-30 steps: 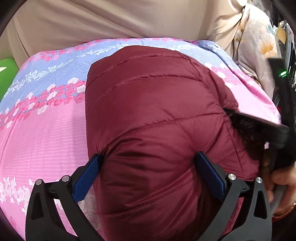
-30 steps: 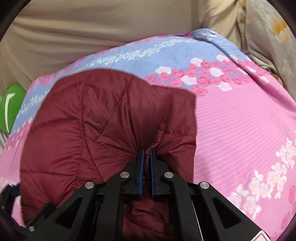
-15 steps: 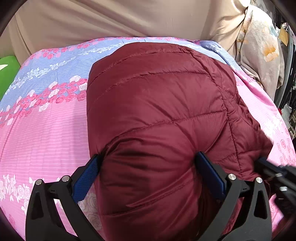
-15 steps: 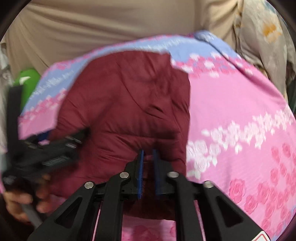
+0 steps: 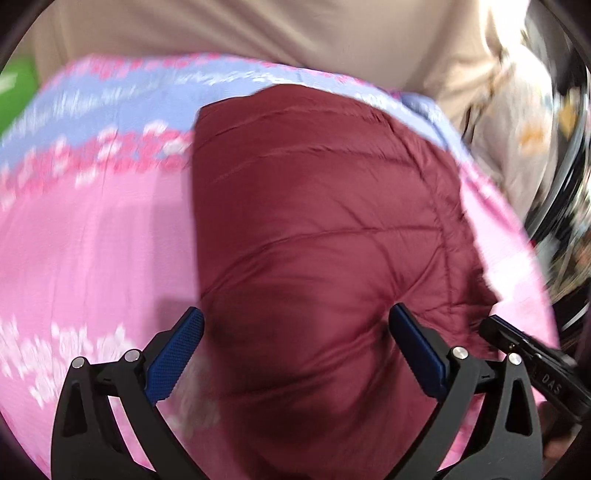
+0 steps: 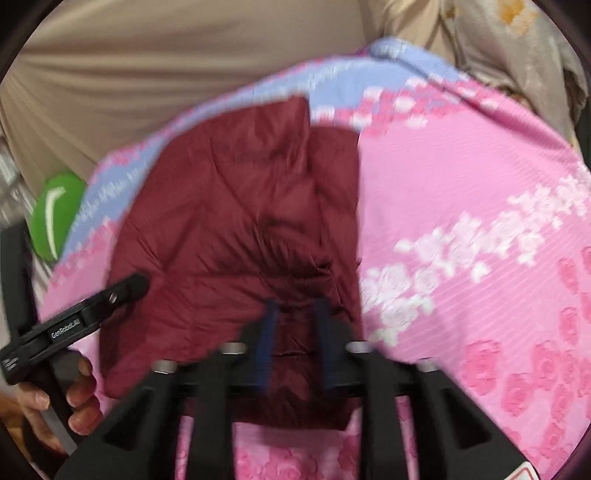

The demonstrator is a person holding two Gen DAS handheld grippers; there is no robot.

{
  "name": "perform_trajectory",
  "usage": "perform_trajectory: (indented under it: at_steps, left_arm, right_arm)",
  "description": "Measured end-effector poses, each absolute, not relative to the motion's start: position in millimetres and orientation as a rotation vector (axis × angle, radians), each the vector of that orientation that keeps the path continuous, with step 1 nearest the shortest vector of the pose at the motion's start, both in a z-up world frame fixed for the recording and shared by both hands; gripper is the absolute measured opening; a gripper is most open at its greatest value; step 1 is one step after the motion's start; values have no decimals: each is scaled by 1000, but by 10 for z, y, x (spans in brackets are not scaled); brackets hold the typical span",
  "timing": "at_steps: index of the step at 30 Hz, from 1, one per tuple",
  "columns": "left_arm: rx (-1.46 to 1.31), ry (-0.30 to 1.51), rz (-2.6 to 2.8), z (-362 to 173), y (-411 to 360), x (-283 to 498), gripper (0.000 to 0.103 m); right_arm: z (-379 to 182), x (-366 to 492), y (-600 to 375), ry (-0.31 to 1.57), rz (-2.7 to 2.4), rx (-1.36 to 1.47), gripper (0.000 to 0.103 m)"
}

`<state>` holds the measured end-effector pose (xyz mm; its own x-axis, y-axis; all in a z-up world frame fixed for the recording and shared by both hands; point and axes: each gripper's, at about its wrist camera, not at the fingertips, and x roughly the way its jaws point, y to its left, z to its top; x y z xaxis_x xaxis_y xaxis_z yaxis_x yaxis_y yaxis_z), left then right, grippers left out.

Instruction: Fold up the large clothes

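A dark red quilted puffer jacket (image 5: pixel 317 236) lies folded into a compact block on a pink and blue floral bedsheet (image 5: pixel 92 240). My left gripper (image 5: pixel 295 332) is wide open, its blue pads on either side of the jacket's near end without pinching it. In the right wrist view the jacket (image 6: pixel 236 229) lies ahead. My right gripper (image 6: pixel 293 321) is blurred, its jaws parted a little over the jacket's near edge. The left gripper's finger (image 6: pixel 122 291) shows at the jacket's left side.
A beige fabric backdrop (image 5: pixel 258 33) runs behind the bed. A floral beige cloth (image 6: pixel 517 44) hangs at the right. A green object (image 6: pixel 55 210) sits at the far left. The person's hand (image 6: pixel 74 398) holds the left gripper's handle.
My right gripper has opened from shut on the jacket and pulled back toward me. The left gripper has backed off slightly, still open. The jacket lies flatter on the sheet.
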<state>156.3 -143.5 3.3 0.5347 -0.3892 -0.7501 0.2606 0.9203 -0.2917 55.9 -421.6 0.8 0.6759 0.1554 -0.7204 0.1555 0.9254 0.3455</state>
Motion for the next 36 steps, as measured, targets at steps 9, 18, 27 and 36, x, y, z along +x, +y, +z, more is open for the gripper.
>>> perform_trajectory:
  at_steps: [9,18,27,36]
  left_arm:
    - [-287,1018,-459,36,-1154,1812,98]
    - [-156,1052,-468,-108,-1585,1941,98]
    - [-71,1038,-459,-98,-1681,2071,98]
    - [8,1004,-465,-52,-1733,2070,91]
  right_arm:
    - [28,998,-4484,872,58,489,82]
    - [-341,1377,-4411,964,155,553,88]
    - [-408,1421,-4316,955,166,564,86]
    - [-354,1461,-4121,931,171,579,52]
